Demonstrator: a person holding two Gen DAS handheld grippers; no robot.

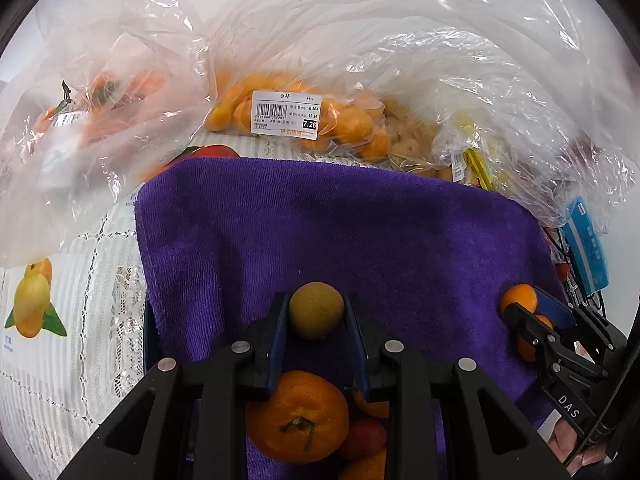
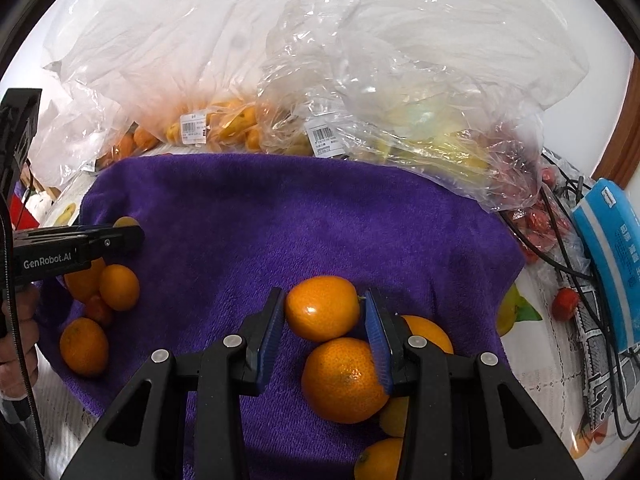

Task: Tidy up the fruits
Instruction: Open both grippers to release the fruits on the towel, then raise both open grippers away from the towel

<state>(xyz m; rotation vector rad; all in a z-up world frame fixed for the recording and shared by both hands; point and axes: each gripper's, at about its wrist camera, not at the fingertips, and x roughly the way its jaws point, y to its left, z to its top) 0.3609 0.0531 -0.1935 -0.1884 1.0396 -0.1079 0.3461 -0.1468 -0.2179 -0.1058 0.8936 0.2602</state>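
Your left gripper (image 1: 316, 312) pinches a small tan round fruit (image 1: 316, 310) at lower centre, over the purple towel (image 1: 340, 224). Your right gripper (image 2: 324, 312) clamps an orange kumquat (image 2: 322, 308), lower centre, above a mandarin (image 2: 344, 380).

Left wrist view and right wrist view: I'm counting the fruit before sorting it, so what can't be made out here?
- Left wrist view: the loose fruit pile is partly hidden behind the left gripper and cut off by the bottom edge.
- Right wrist view: fruit inside the plastic bags is blurred by crinkled film; no count possible.
- Right wrist view: the price label is too small to read.
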